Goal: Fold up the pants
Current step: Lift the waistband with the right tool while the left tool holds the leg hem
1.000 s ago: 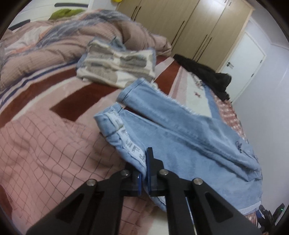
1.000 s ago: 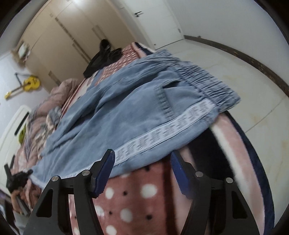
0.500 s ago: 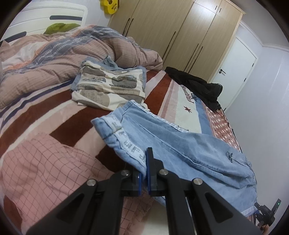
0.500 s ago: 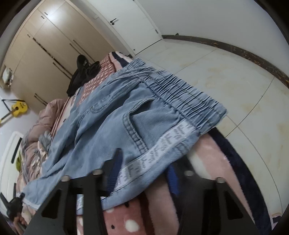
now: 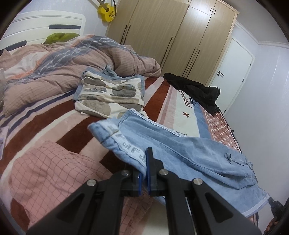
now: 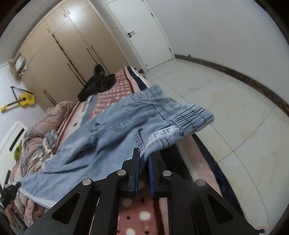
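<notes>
Bedroom, one bed (image 5: 54,137) under a striped and checked blanket, filling the lower left and middle of the left view; tiled floor (image 6: 225,101) across the right of the right view.

Item, one pair of light blue denim pants (image 5: 180,150): spread lengthwise on the bed's near side, hem end at centre frame in the left view, elastic waistband (image 6: 193,117) at centre right in the right view, where it juts past the bed edge over the floor.

Item, my left tool (image 5: 145,173): together, clamped on the printed side stripe near the hem, bottom centre of its view.

Item, my right tool (image 6: 143,170): its jaws have just been closing and now pinch the stripe edge just below the waistband, cloth between the pads.

Progress, as I judge it: both ends gripped and raised off the blanket, the middle sagging. No fold is laid yet. The two legs look roughly stacked, though I cannot tell how neatly. Left to do: bring one end over to the other, set it down, smooth it, perhaps fold once more.

Count of other things:
- one rumpled quilt (image 5: 72,59), upper left
- one patterned cream garment (image 5: 110,95), flat, beyond the hem
- one black garment (image 5: 196,90), far edge of the bed, right of centre
- one yellow ukulele (image 5: 106,10) on the wall, top of frame
- one wardrobe run (image 5: 171,36), upper centre
- one white door (image 5: 233,70), right
</notes>
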`<state>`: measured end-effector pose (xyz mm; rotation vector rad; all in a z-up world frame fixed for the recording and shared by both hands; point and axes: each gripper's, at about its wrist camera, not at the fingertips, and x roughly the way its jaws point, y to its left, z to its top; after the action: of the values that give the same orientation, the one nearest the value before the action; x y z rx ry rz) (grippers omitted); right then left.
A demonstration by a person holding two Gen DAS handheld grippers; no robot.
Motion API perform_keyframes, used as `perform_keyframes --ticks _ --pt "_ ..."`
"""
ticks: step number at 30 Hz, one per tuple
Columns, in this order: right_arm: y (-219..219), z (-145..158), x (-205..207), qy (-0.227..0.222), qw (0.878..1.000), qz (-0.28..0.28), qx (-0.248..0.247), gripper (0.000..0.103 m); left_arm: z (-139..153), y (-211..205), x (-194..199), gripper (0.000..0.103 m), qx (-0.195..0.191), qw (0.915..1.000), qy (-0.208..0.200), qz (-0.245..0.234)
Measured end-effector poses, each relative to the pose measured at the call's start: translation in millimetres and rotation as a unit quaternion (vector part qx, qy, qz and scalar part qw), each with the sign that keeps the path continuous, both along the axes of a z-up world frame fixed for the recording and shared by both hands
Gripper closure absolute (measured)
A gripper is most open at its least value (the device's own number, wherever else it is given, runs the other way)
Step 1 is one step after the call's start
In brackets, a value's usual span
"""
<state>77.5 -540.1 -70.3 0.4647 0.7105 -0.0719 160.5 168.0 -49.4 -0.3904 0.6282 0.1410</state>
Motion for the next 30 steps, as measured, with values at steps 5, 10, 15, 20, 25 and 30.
perform_keyframes --ticks 5,10,15,20,25,30 --pt "3 18 -13 -0.003 1.0 0.016 -0.019 0.1 -2 2 -8 0.101 -0.005 1.0 0.001 -0.003" --pt "-7 -13 -12 0.046 0.999 0.013 0.018 0.071 -13 1 -8 0.101 -0.005 0.9998 0.018 -0.003" --pt "-10 -56 -13 0.075 0.993 0.043 0.081 0.058 -19 4 -7 0.101 -0.01 0.9996 0.026 0.0" --pt "-10 -78 1 0.067 0.99 0.034 0.118 0.058 -21 3 -4 0.101 -0.01 0.9996 0.026 -0.006" --pt "-12 -78 0 0.082 0.988 0.018 0.127 0.065 -24 5 -3 0.101 -0.011 0.9995 0.029 -0.008" --pt "-16 -81 -20 0.082 0.982 0.023 0.169 0.061 -26 1 0 0.101 -0.01 0.9994 0.03 -0.011"
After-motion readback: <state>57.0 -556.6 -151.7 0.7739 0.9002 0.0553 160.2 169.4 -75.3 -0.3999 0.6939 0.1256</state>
